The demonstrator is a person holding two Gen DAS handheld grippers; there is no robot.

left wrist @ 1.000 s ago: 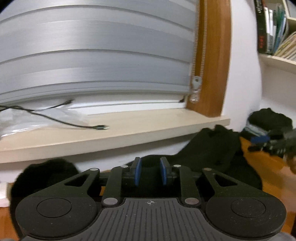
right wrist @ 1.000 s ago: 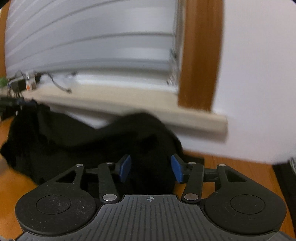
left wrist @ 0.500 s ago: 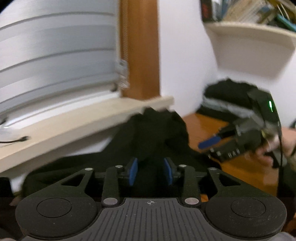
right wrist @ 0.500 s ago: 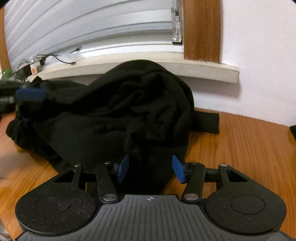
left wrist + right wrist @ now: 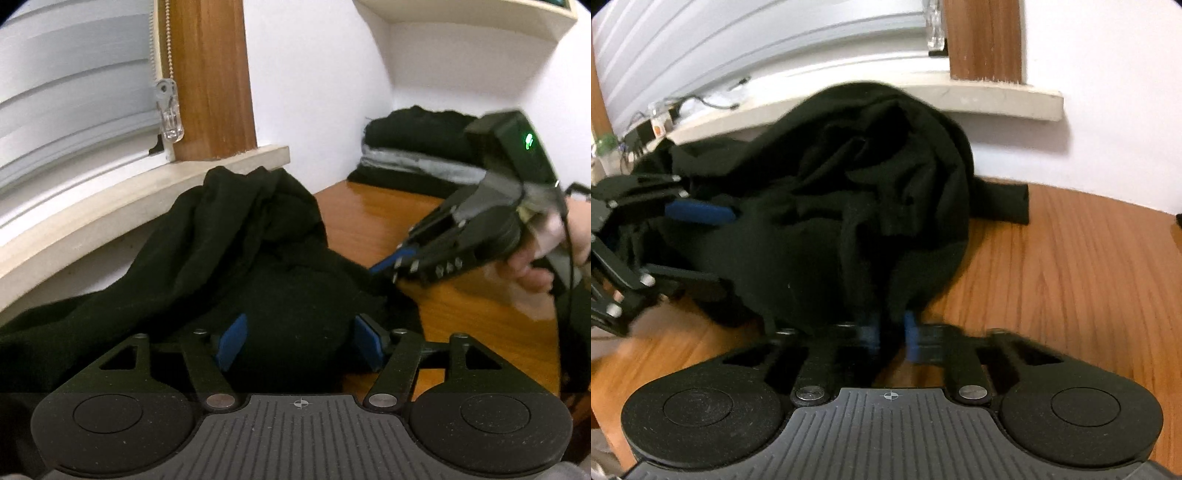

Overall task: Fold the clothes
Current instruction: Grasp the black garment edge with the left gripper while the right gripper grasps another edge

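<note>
Cloth is the whole matter: a crumpled black garment lies heaped on the wooden desk, pushed up against the back edge under the window sill, with one flat end trailing out along that edge toward the right.

The right claw is at the garment's near hem. Its jaws have just been closing, and the blurred blue pads now stand close together with a pinch of black fabric between them, so it reads as gripping the hem. From this claw the bulk of the cloth lies straight ahead and up, toward the sill.

The left claw has just been opening. Its blue pads stand moderately wide, with a dark mound of the garment lying between them but neither pad visibly pressing on it. In the right wrist view it comes at the heap from the left side of the desk.

The heap's long axis appears to run along the back edge, so the two claws sit near its opposite ends. My judgement is that the coming move turns on the left claw closing on its own portion, so the cloth can be drawn out flat between both.

No container holds anything here. A stack of folded clothes rests at the far right corner of the desk, below a wall shelf.
</note>
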